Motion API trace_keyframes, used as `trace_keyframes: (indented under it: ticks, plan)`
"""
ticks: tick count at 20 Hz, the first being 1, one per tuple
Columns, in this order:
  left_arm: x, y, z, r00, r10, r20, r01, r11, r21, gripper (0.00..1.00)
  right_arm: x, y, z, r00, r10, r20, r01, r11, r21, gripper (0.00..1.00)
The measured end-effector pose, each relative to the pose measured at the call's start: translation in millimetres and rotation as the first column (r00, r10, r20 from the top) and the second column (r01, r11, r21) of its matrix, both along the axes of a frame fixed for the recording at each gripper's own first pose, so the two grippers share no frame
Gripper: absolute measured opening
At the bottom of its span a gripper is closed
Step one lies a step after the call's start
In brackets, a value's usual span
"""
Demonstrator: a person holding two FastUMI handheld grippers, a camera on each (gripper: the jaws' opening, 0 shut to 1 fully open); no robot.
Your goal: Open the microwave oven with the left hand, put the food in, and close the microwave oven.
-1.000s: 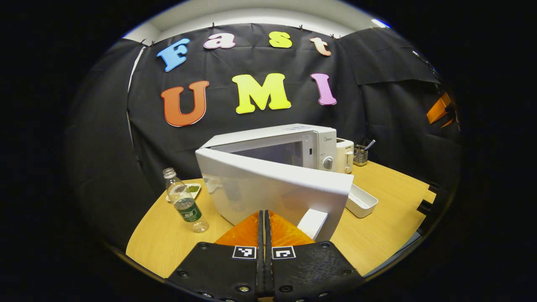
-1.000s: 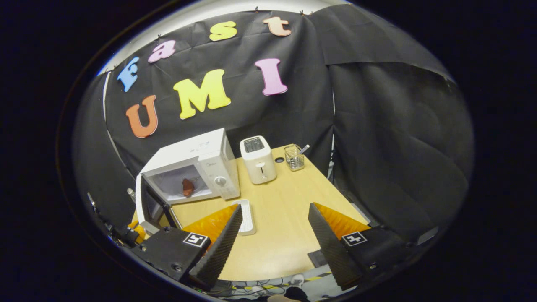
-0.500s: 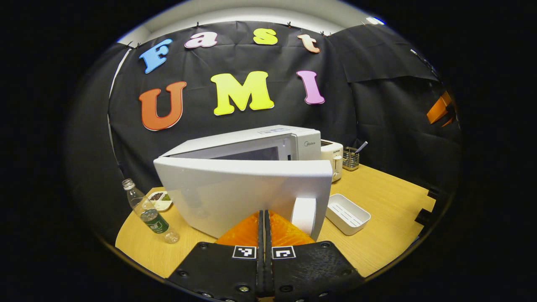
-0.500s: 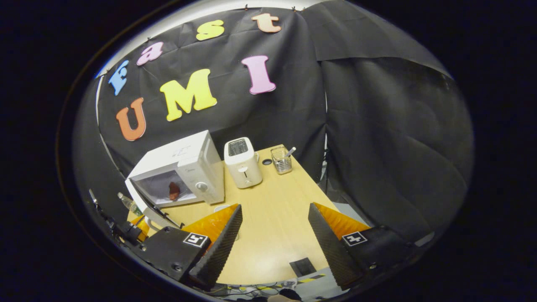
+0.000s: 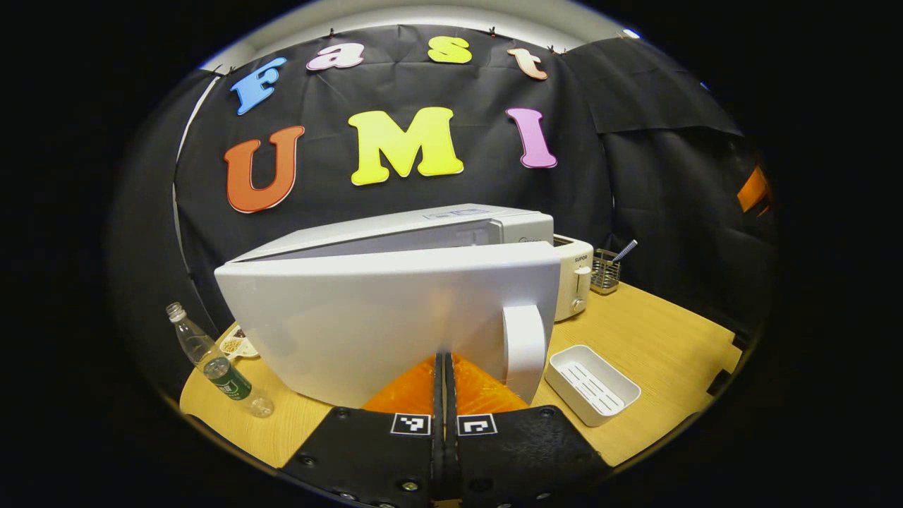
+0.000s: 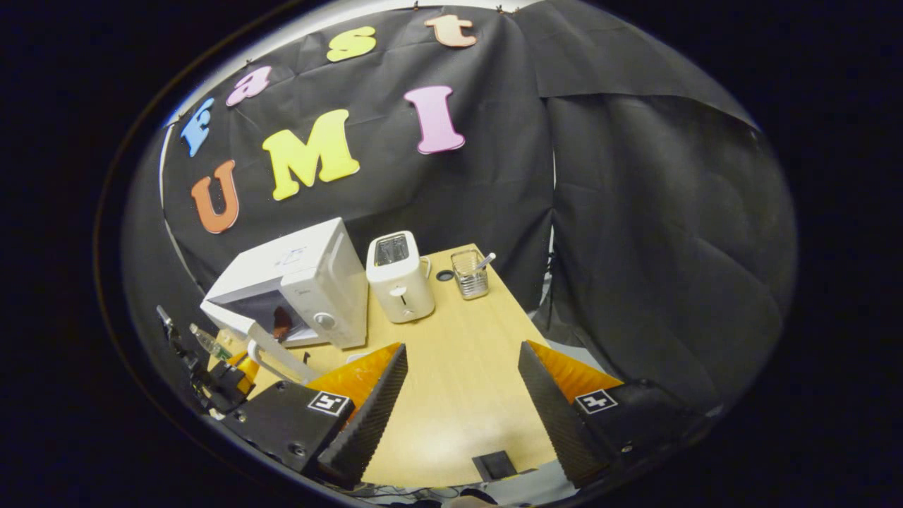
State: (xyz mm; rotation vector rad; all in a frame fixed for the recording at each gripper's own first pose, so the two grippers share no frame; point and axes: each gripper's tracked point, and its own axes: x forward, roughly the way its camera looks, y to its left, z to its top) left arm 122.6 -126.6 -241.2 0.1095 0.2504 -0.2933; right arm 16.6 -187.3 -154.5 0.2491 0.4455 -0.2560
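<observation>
Pressing door [image 5: 367, 317] | left tongs [image 5: 444, 374] closed | door ajar, handle [image 5: 525, 349] upright

White toaster [image 5: 573, 276], wire utensil holder [image 5: 604, 271], white tray [image 5: 592, 384], plastic bottle [image 5: 219, 362], wooden table [image 5: 656, 346]

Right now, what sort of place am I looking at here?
Probably a mock kitchen staged in a booth: a white microwave oven, a white two-slot toaster and a wire-mesh utensil holder stand on a light wooden table before black cloth walls.
</observation>
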Motion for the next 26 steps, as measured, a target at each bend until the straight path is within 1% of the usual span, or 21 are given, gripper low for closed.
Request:
trace_keyframes:
  ticks: [1,2,12,15,21,22,23,24,25,26]
  plan:
    - [6,-3,-1,1.000,0.007,-0.002,-0.007,1.000,0.000,0.00,2,-3,-2,1.000,0.002,-0.003,-0.002,1.000,0.002,0.91]
    - [13,-5,-2,1.000,0.013,-0.002,-0.013,1.000,-0.002,0.00,6,-5,-2,1.000,0.005,-0.006,-0.005,1.000,0.004,1.00]
    - [69,-25,-2,0.998,0.061,0.014,-0.061,0.998,-0.008,0.00,42,-25,-14,0.999,0.029,-0.022,-0.028,0.999,0.018,1.00]
    - [77,-25,-5,0.997,0.082,0.006,-0.082,0.997,-0.004,0.00,50,-28,-16,0.999,0.036,-0.019,-0.035,0.999,0.022,1.00]
    - [81,-28,-3,0.996,0.090,0.015,-0.090,0.996,0.005,0.00,58,-30,-7,0.998,0.055,0.009,-0.055,0.998,0.017,1.00]
    - [85,-28,-2,0.996,0.089,0.027,-0.089,0.996,0.011,0.07,56,-31,-7,0.998,0.059,0.011,-0.059,0.998,0.013,1.00]
    - [87,-28,-7,0.995,0.101,-0.001,-0.101,0.995,0.016,0.00,55,-31,-7,0.998,0.062,0.011,-0.062,0.998,0.010,1.00]
    - [82,-29,-2,0.994,0.107,0.015,-0.107,0.994,0.002,0.00,54,-31,-8,0.998,0.065,0.010,-0.065,0.998,0.011,1.00]
    - [88,-32,-6,0.995,0.097,0.007,-0.097,0.995,0.011,0.00,52,-31,-8,0.998,0.069,0.012,-0.069,0.998,0.010,1.00]
    - [85,-28,-7,0.993,0.116,0.006,-0.116,0.993,0.028,0.00,50,-32,-7,0.997,0.069,0.016,-0.070,0.997,0.013,1.00]
